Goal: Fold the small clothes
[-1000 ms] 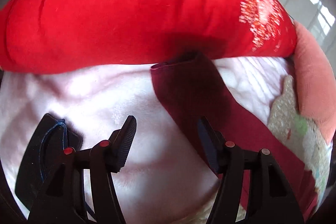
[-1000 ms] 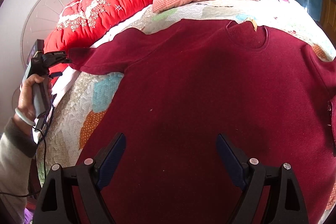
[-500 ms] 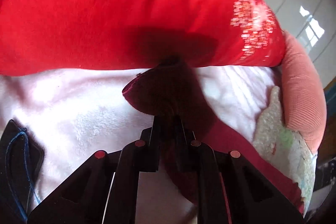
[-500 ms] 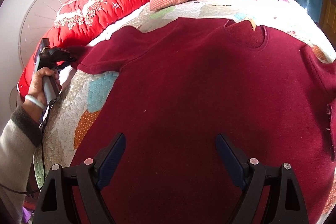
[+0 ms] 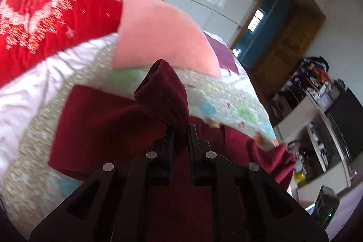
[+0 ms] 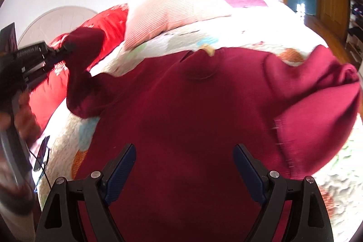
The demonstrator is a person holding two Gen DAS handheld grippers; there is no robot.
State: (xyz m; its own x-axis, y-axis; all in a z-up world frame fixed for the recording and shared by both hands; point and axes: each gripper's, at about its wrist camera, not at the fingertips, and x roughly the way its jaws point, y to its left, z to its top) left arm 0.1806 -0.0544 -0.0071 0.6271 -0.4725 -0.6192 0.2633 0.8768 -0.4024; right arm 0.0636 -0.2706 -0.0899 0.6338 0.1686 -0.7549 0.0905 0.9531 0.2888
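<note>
Your left gripper [image 5: 180,128] has its jaws pinched together on the cuff of the left sleeve [image 5: 163,92] of the maroon shirt [image 6: 181,124], and you hold that cuff lifted clear of the bed, so the sleeve hangs doubled under it; from the right wrist view the same sleeve [image 6: 81,65] rises off the quilt [image 6: 226,37] towards that tool at the frame's left edge. Gripping at the cuff looks sensible, because it lets the whole sleeve swing as one piece over the chest. Your right gripper [image 6: 185,170] hovers low over the lower body of the shirt with its blue pads [image 6: 120,170] spread wide and nothing between them, probably waiting either to pin the cloth or to take the other sleeve. The shirt itself lies face up on the quilt, neckline [image 6: 199,67] pointing towards the pink pillow [image 6: 172,13] and the red cushion [image 5: 45,19], so the bed gives a flat surface to fold against. The right sleeve [image 6: 317,106] already sits bunched and turned inward on the shirt's far side, though how neatly it lies is hard to judge through the blur. My reading is that the fold is at an early stage: lay this sleeve across the torso next, keeping it flat so the cuff does not roll.
</note>
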